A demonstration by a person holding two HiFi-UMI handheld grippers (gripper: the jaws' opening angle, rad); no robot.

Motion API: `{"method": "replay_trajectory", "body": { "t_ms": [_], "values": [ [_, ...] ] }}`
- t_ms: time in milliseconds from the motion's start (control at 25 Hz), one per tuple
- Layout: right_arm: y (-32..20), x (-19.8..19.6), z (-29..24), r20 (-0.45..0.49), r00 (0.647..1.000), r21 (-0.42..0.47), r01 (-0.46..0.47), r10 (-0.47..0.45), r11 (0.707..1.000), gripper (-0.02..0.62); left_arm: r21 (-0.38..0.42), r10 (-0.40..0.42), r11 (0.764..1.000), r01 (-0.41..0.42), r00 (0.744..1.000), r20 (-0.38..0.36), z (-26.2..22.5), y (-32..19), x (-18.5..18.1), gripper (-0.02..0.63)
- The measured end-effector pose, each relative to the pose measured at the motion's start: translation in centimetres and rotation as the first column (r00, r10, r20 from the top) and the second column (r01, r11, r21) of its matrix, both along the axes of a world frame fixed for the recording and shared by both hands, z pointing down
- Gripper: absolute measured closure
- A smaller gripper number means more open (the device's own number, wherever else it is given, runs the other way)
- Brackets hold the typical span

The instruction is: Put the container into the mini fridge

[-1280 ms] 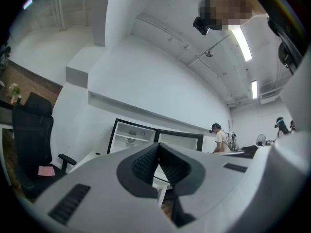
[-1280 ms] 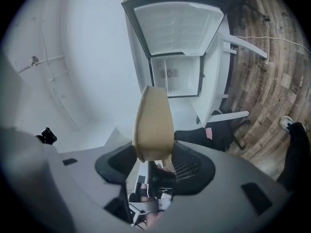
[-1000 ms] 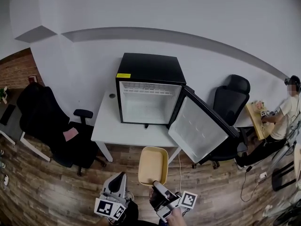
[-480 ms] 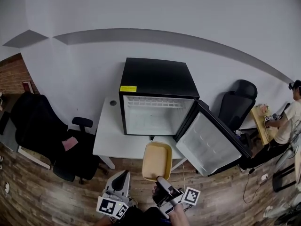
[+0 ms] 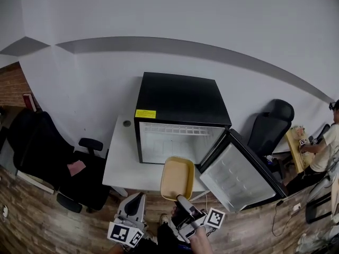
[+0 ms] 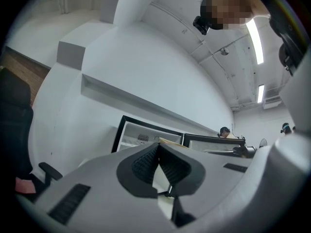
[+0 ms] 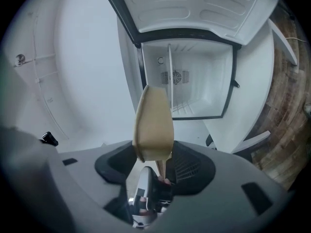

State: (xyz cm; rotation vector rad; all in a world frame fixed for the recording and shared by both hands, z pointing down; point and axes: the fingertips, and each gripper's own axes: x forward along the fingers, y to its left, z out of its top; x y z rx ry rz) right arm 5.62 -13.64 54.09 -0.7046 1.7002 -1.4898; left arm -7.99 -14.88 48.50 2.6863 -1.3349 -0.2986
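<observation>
Since the earlier frames the head view has closed in on the fridge (image 5: 183,107). It now shows larger, and the container (image 5: 177,178), which then hung short of the surface (image 5: 119,160), now overlaps that surface's near edge just below the opening.

Fridge: black, standing on the white surface. Its door (image 5: 241,171) is swung wide to the person's right, leaving the white compartment bare and unobstructed.

Container: a tan oblong tray, carried in the air and touching neither surface nor fridge. Its long axis runs straight away from the right jaws toward the opening. The far end leads and the near end is the held one. In the right gripper view the tray is seen edge-on and its far tip lies across the lower corner of the compartment. The move ahead is therefore judged to be a forward push along that same axis, with a small lift to clear the sill. The door side looks the tighter margin.

Right gripper (image 7: 159,157): the nearer to the fridge and the only one carrying a load. Its jaws stand wide but clamp the tray's near end wall between the pads.

Left gripper (image 6: 159,145): hangs low at the person's left, well apart from the tray. Its jaws are closed tip to tip with nothing between them.
</observation>
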Motion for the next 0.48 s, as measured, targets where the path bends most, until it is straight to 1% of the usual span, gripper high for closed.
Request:
{"method": "replay_trajectory", "body": {
  "t_ms": [280,480],
  "values": [
    [-6.2,1.7,0.5,-0.01,1.0,-0.016,0.026,-0.026,1.0,0.364,0.0,-0.01,1.0,0.01,1.0,-0.008,-0.4,-5.3,2.0,0.598],
    [-10.6,2.4,0.2,-0.016,0.999,-0.01,0.045,-0.045,0.999,0.364,-0.004,-0.025,1.0,0.025,1.0,-0.012,-0.4,-8.5,3.1,0.598]
  ]
}}
